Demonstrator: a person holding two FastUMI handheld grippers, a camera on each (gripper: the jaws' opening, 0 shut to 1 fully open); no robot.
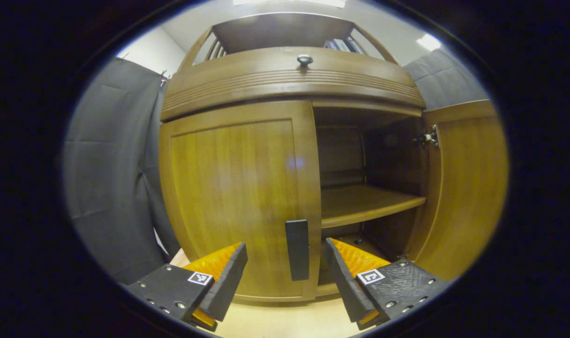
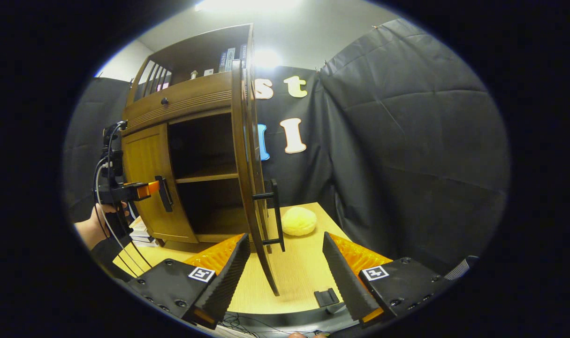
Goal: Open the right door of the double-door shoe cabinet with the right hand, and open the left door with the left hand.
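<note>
A brown wooden shoe cabinet (image 1: 289, 80) stands on a light table. Its left door (image 1: 238, 197) is closed, with a dark vertical handle (image 1: 297, 249) at its right edge. The right door (image 1: 467, 188) is swung wide open, baring a shelf (image 1: 360, 204). My left gripper (image 1: 285, 277) is open, its fingers straddling the left door's handle without touching it. In the right gripper view the open right door (image 2: 252, 188) stands edge-on with its handle (image 2: 274, 213) toward me. My right gripper (image 2: 282, 272) is open and empty, just short of that door. The left gripper (image 2: 148, 189) is seen at the left door's handle (image 2: 165, 193).
A yellow round sponge-like ball (image 2: 299, 220) lies on the table (image 2: 299, 277) right of the open door. A small dark clip (image 2: 326, 297) sits near the table's front edge. A hand (image 2: 95, 225) holds the left gripper. Books (image 2: 231, 58) stand on the top shelf. Black cloth hangs behind.
</note>
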